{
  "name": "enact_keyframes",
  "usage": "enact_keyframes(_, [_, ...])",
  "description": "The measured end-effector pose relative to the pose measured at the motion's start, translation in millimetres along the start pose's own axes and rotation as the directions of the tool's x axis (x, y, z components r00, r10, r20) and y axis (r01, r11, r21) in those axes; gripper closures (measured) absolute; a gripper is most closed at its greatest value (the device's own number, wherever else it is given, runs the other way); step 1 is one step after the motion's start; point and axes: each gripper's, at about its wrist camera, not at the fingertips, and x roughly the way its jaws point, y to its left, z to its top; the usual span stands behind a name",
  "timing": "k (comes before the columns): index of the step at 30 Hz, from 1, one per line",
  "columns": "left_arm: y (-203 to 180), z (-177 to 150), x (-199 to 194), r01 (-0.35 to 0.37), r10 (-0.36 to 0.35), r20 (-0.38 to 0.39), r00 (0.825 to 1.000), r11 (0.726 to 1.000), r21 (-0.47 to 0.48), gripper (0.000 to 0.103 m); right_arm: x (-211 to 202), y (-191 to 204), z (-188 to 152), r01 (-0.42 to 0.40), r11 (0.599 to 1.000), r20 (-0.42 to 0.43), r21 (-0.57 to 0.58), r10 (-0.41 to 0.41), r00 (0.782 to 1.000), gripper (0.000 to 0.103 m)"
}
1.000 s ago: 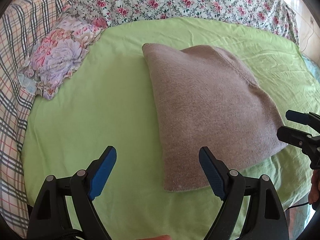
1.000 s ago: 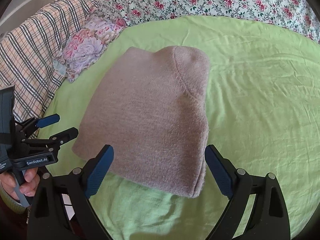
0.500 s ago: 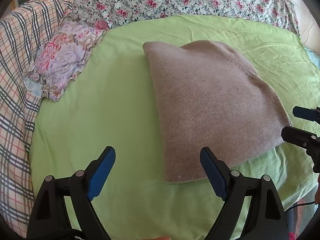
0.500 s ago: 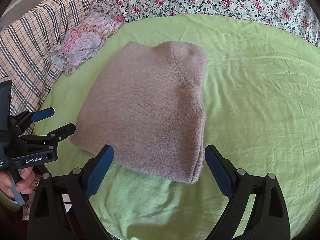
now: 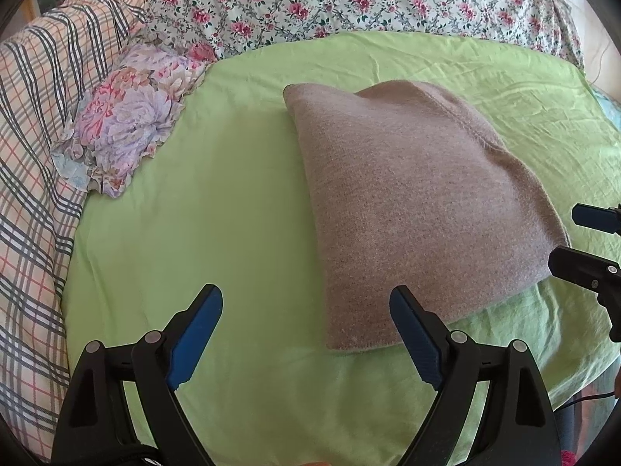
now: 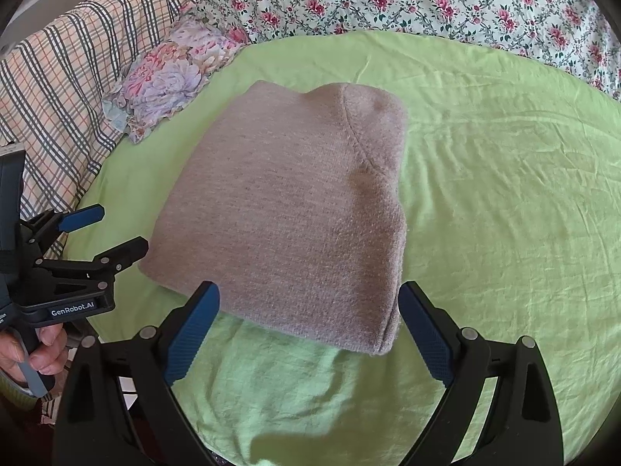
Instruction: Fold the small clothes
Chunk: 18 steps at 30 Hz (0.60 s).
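A folded beige knit garment [image 5: 419, 209] lies flat on the green sheet [image 5: 217, 209]; it also shows in the right wrist view [image 6: 287, 217]. My left gripper [image 5: 306, 334] is open and empty, held above the sheet near the garment's near left corner. My right gripper [image 6: 310, 334] is open and empty, hovering over the garment's near edge. The right gripper shows at the right edge of the left wrist view [image 5: 582, 240]. The left gripper shows at the left of the right wrist view [image 6: 104, 233], open, just left of the garment.
A floral cloth [image 5: 128, 132] lies at the sheet's far left edge. A plaid blanket [image 5: 35, 155] runs along the left. A rose-patterned cover [image 5: 349, 0] lies behind the sheet. The sheet's near edge [image 6: 310, 442] drops off below the grippers.
Both grippers have drawn back a little from the garment and stay open. The garment has not moved.
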Motion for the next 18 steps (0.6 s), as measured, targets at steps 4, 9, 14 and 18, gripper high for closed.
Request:
enact_keyframes(4, [-1.3, 0.1, -3.3, -0.005, 0.005, 0.012, 1.000, 1.000, -0.001, 0.013, -1.3, 3.8, 0.4, -0.001, 1.000, 0.006, -0.003, 0.001, 1.000, 0.009])
enact_keyframes(9, [-2.3, 0.0, -5.4, -0.004, 0.004, 0.020, 1.000, 1.000, -0.001, 0.013, -2.7, 6.4, 0.7, -0.001, 1.000, 0.011, -0.008, 0.001, 1.000, 0.008])
enact_keyframes(14, [-2.1, 0.0, -5.9, 0.001, -0.001, 0.021, 1.000, 1.000, -0.002, 0.012, -4.8, 8.0, 1.9, 0.000, 1.000, 0.018, -0.011, 0.000, 1.000, 0.007])
enact_keyframes(18, [-4.6, 0.0, -7.6, 0.005, -0.005, 0.024, 1.000, 1.000, -0.003, 0.012, -4.8, 8.3, 2.5, 0.001, 1.000, 0.019, -0.012, -0.001, 1.000, 0.007])
